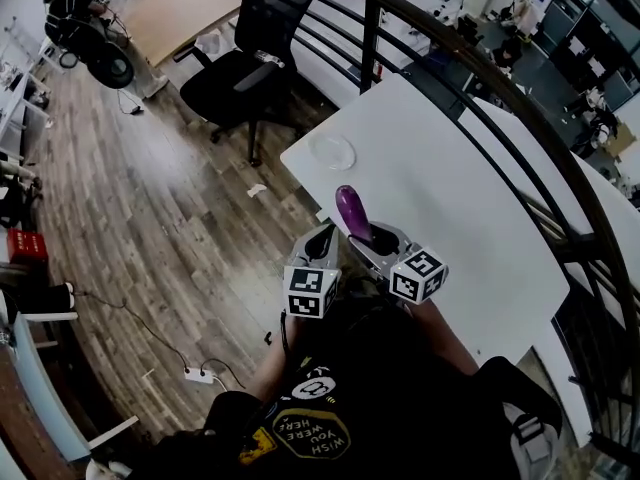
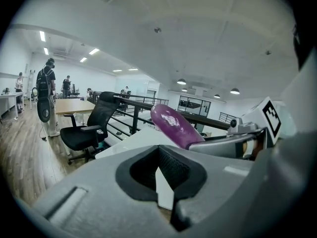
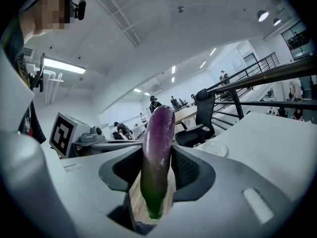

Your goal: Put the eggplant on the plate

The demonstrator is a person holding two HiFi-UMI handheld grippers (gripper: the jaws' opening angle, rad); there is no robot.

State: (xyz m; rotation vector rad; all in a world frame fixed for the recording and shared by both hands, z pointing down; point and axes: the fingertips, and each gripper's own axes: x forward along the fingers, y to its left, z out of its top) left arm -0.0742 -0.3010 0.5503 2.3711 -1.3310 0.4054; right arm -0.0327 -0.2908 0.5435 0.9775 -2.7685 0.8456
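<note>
A purple eggplant (image 1: 351,211) stands upright between the jaws of my right gripper (image 1: 368,236), which is shut on its lower green end. In the right gripper view the eggplant (image 3: 157,152) fills the gap between the pads of that gripper (image 3: 157,176). A clear plate (image 1: 332,152) lies near the far left corner of the white table (image 1: 450,198), well ahead of the eggplant; the right gripper view shows the plate (image 3: 214,148) too. My left gripper (image 1: 320,242) hovers just left of the right one, shut and holding nothing (image 2: 164,176). From it the eggplant (image 2: 173,125) shows to the right.
A black office chair (image 1: 245,68) stands on the wooden floor (image 1: 150,218) beyond the table's far left corner. A black railing (image 1: 480,88) arcs over the table's far side. My grippers are at the table's near left edge. People stand far off in the room.
</note>
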